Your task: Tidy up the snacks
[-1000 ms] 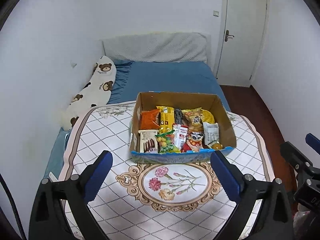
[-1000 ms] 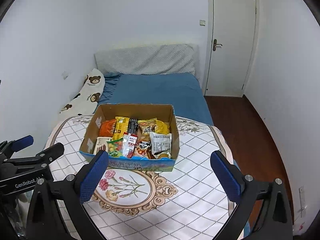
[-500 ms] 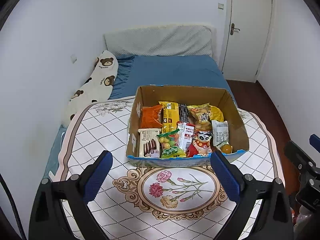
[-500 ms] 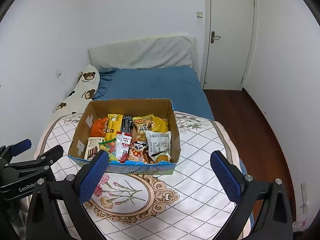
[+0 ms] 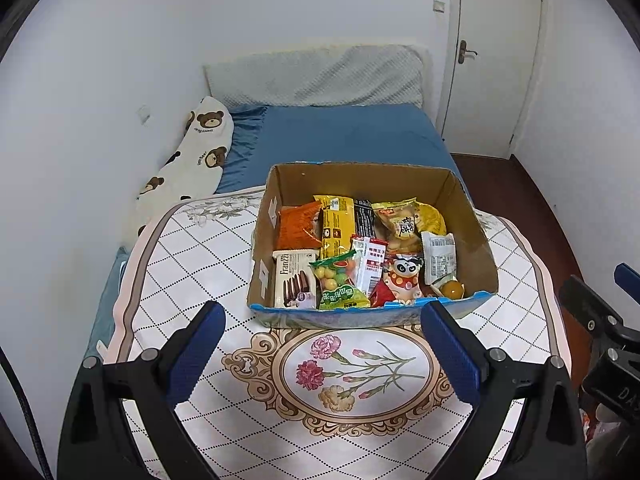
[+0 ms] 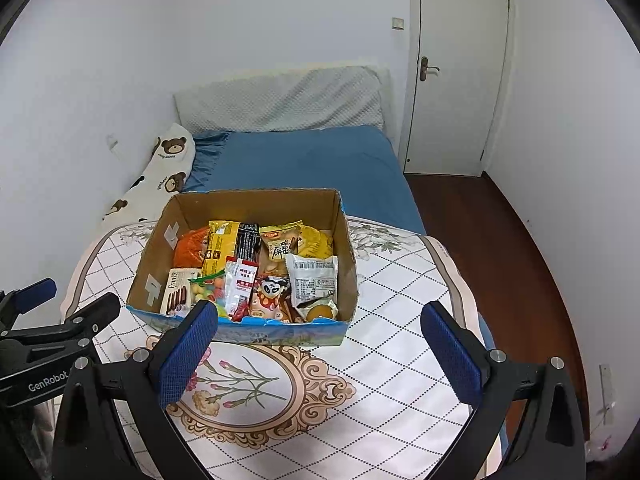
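Tabletop point(image 5: 192, 264) w/ open cardboard box point(image 5: 476, 236) crammed w/ mixed snack packs point(image 5: 360, 256).

Bench point(image 5: 188, 264) covered by a floral diamond-patterned cloth; behind it, a bed with blue sheet point(image 5: 344, 136), grey padded headboard point(image 5: 316, 76), bear-print bolster point(image 5: 192, 164); white door point(image 5: 496, 56); dark wooden floor point(image 6: 492, 240)

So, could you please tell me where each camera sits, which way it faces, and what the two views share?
Left wrist: rides on the left gripper, looking forward and down at the cardboard box of snacks; its own open fingers frame the view, the right gripper at the right edge.
Right wrist: rides on the right gripper, facing the same box from further right; the left gripper shows at the left edge.
Shared: box, floral tablecloth, blue bed, door.
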The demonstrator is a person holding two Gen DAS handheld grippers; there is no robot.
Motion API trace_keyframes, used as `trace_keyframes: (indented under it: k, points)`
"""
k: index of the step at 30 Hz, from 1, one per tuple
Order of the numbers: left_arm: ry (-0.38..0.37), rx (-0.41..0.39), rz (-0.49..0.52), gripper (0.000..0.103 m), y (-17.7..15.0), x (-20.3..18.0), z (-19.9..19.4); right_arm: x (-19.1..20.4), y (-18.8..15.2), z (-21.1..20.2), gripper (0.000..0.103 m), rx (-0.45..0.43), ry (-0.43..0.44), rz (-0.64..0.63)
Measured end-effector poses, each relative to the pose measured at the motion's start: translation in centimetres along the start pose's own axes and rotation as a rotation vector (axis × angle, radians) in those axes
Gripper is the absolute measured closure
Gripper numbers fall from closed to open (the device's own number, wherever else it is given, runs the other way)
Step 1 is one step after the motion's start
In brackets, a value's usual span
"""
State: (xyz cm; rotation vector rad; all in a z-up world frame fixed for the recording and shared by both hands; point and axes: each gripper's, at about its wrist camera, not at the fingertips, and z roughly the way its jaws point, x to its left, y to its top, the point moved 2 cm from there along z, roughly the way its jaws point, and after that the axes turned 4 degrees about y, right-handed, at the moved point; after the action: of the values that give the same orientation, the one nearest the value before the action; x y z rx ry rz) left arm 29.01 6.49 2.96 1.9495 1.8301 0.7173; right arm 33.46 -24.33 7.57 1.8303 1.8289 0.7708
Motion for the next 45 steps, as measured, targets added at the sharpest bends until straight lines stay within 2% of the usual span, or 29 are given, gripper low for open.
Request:
trace_keyframes:
  k: [45]
  points:
    - [0.006,-0.026,0.0,0.003,0.2,-0.2,-1.5,-0.6,-0.1,-0.7,0.0,-0.013,-0.008,-0.002]
